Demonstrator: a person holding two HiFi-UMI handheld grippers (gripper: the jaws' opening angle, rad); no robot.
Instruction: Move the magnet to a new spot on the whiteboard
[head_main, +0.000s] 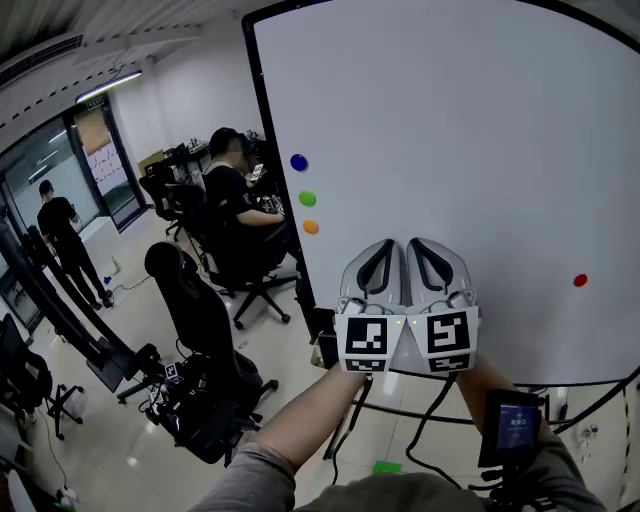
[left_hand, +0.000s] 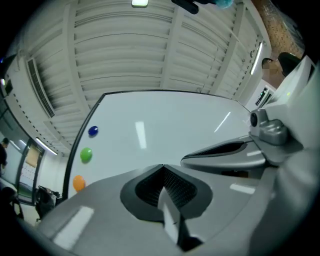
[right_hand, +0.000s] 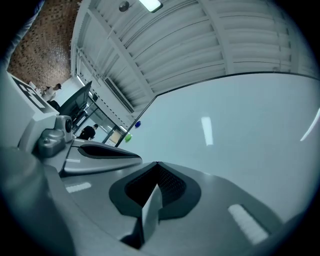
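The whiteboard (head_main: 450, 130) fills the upper right of the head view. Near its left edge sit a blue magnet (head_main: 299, 162), a green magnet (head_main: 307, 198) and an orange magnet (head_main: 311, 227); a red magnet (head_main: 580, 280) sits low on the right. My left gripper (head_main: 383, 248) and right gripper (head_main: 428, 246) are held side by side before the board's lower middle, both shut and empty. The left gripper view shows its shut jaws (left_hand: 163, 166) with the blue (left_hand: 93, 131), green (left_hand: 86, 155) and orange (left_hand: 78, 183) magnets off to the left. The right gripper (right_hand: 157, 163) faces bare board.
Left of the board is an office floor with black chairs (head_main: 195, 300), a seated person (head_main: 235, 190) at a desk and a standing person (head_main: 60, 230). The board's black frame (head_main: 275, 200) and stand legs run down beside my arms. A small screen (head_main: 510, 425) is by my right wrist.
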